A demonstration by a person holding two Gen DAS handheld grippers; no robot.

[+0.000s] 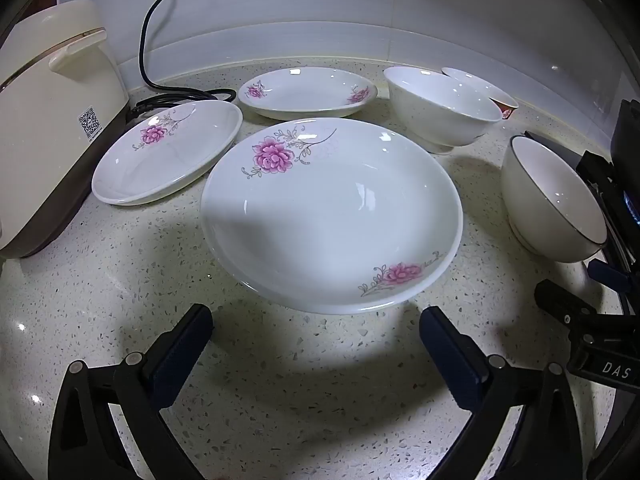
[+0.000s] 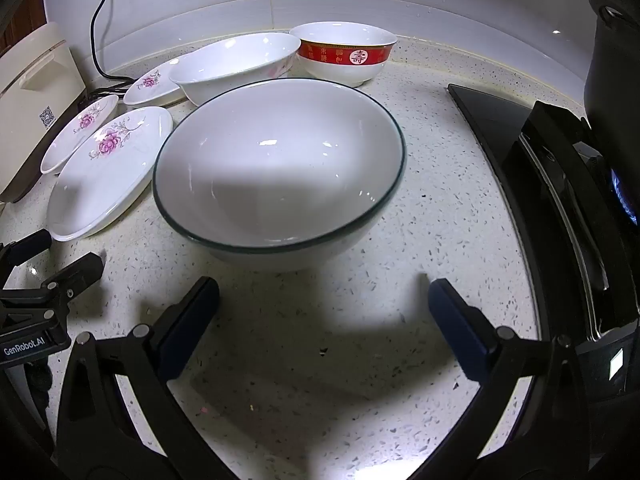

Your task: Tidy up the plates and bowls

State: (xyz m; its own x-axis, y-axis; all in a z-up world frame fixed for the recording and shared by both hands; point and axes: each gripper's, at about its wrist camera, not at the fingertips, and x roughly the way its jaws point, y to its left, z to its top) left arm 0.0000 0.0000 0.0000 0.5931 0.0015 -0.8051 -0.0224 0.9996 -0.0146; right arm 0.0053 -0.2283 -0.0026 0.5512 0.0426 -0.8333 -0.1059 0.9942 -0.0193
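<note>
A: Where's everything rn?

B: 3 flower plates and 3 bowls, all loose on the desk, nothing stacked. Big plate (image 1: 332, 216) sits right in front of the left gripper (image 1: 316, 332), near the desk's front edge. 2 smaller plates behind it: 1 (image 1: 168, 152) toward the left by the cooker (image 1: 52, 120), 1 (image 1: 307, 93) near the back edge.

A: Bowls?

B: Rimmed bowl (image 2: 280, 172) is dead ahead of the right gripper (image 2: 324, 304), close to the hob (image 2: 500, 128) on the right edge. White bowl (image 2: 236, 66) and red bowl (image 2: 344, 54) are along the back edge, touching or nearly so, can't tell which.

A: Jaws?

B: Both sets wide, holding nothing, tips short of the crockery.

A: So how to do it well?

B: My guess: plates w/ plates, bowls w/ bowls. Left should take the big plate by its near rim, 1 finger over the lip and 1 under, since it's shallow and glazed, prob slippery. Lift level, don't drag.

A: And right?

B: Pinch the rimmed bowl's near wall, 1 finger inside. Keep away from the hob; there's a blue flame (image 2: 624, 196) lit. Also mind the 2 grippers, they're close together.
</note>
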